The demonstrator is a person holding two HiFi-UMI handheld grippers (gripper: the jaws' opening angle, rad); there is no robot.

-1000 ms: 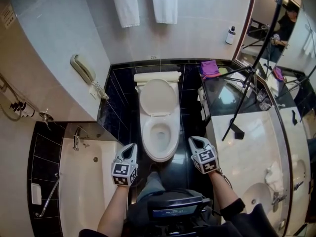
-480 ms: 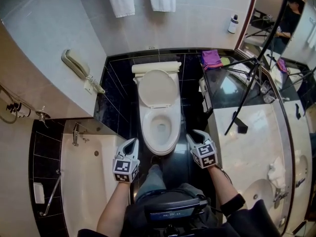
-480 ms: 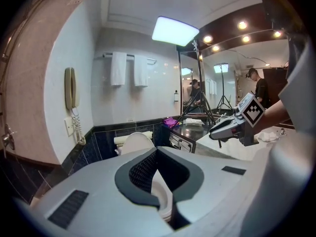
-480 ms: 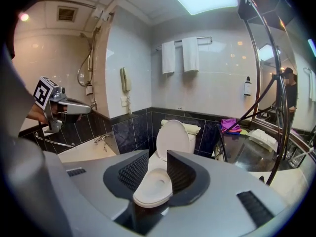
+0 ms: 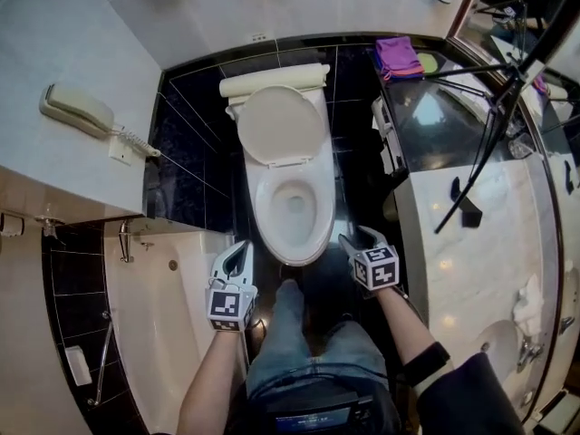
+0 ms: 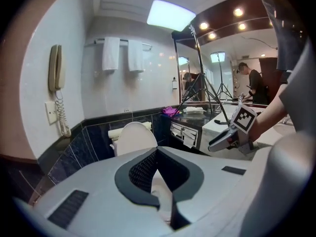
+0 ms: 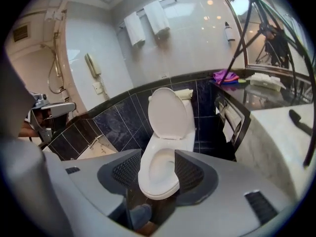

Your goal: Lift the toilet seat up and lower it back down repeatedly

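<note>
The white toilet (image 5: 292,208) stands against the dark tiled wall, its lid (image 5: 281,125) raised against the tank. The seat ring (image 7: 158,171) appears to lie flat on the bowl, but I cannot be sure. My left gripper (image 5: 241,248) hovers left of the bowl's front, its jaws meeting at the tips and empty (image 6: 157,152). My right gripper (image 5: 350,241) hangs right of the bowl's front. Its jaws have just been opening and stand wide (image 7: 157,160), with only the bowl's front rim seen beyond the gap. Neither gripper touches the toilet.
A bathtub (image 5: 172,333) lies to the left, under a wall phone (image 5: 77,109). On the right runs a marble counter (image 5: 480,270) with a tripod (image 5: 494,116) and a purple cloth (image 5: 397,54). The person's leg (image 5: 290,333) is just before the bowl.
Both grippers have sunk toward the bowl's front and the head view has dipped closer. The right gripper has rolled and its jaws have gone from shut to wide open.
</note>
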